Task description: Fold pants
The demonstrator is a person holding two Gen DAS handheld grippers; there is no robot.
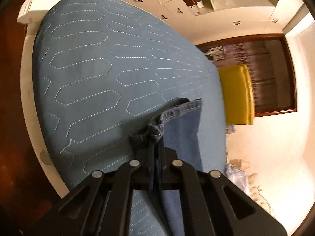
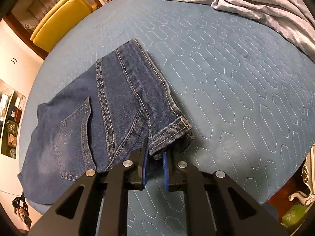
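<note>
The jeans [image 2: 102, 106] lie on the bed [image 2: 226, 82], on its blue quilted cover, partly folded: the seat with a back pocket faces up, and the legs run away from the right wrist camera toward the yellow chair [image 2: 59, 17].

Right tongs [image 2: 154, 169]: nearly pressed together, pinching the waistband corner at the near edge of the jeans. The denim sits between the blue pads [image 2: 145, 169].

Left tongs [image 1: 155, 157]: nearly pressed together, pinching a bunched hem end of a leg [image 1: 181, 129]. The cloth is gathered into a knot-like wad at the tips, and the rest of the leg hangs and trails back over the bed.

Handling, as judged:
- Denim is soft but fairly heavy. It drapes and sags between grip points and will not hold a shape in the air.
- Seams, hems and the waistband are thick, stiff and least likely to slip. Take hold there.
- Avoid single-layer pinches in mid-panel; they drag and wrinkle.
- A bunched grip may slip, or release unevenly. Lay the cloth flat before letting go.
</note>
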